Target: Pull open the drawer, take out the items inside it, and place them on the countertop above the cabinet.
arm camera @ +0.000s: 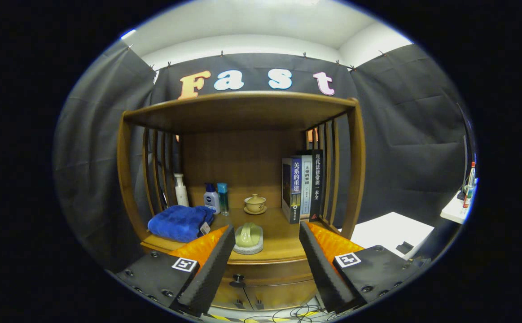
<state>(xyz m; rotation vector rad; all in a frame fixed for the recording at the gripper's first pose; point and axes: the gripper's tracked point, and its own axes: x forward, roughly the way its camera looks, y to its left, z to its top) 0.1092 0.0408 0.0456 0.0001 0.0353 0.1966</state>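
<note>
A wooden cabinet stands ahead of me, with a countertop [278, 244] under an open shelf frame. Below the countertop the drawer [265, 273] is closed; its small dark knob [238, 282] sits low between my fingers. My gripper [267, 233] is open, with nothing between its fingers, hovering in front of the countertop's front edge. A green cup on a grey coaster [248, 237] rests on the countertop just beyond the left finger. The drawer's contents are hidden.
On the countertop lie a folded blue towel [180, 223], a white pump bottle [181, 190], two small bottles [216, 197], a lidded tea bowl on a saucer [255, 203] and upright books [303, 186]. Cables [283, 312] trail below the cabinet. A white table [391, 231] stands right.
</note>
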